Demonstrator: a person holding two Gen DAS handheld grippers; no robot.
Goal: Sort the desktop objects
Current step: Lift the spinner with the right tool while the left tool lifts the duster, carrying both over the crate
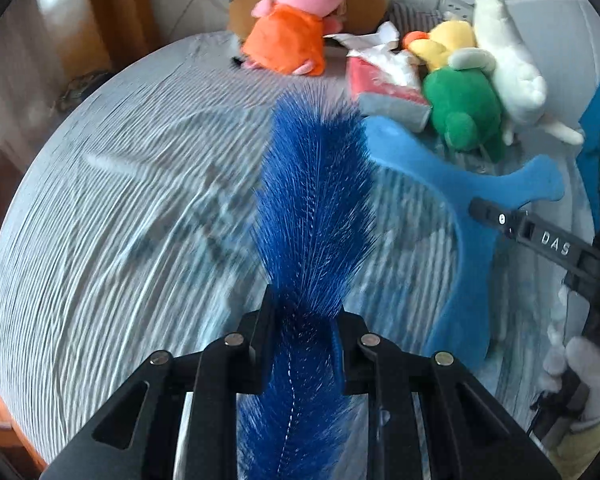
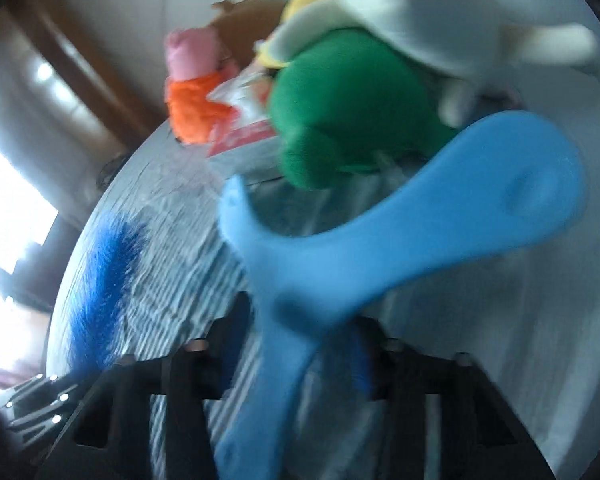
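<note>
The blue duster (image 1: 312,184) was made of thin, stiff, hairy bristles. The light blue boomerang (image 1: 460,200) looked like soft, matt foam. The counter (image 1: 120,200) wore a grey cloth with fine wrinkly lines. At twelve o'clock, the pink pig toy (image 1: 292,24) was fuzzy plush, and so were the green toy (image 1: 464,116) and white toy (image 1: 508,64). The left gripper (image 1: 304,320) was matt black plastic with shiny metal pins.

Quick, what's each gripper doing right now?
Left gripper: shut on the blue feather duster.
Right gripper: light blue boomerang between its jaws; grip unclear through blur.
</note>
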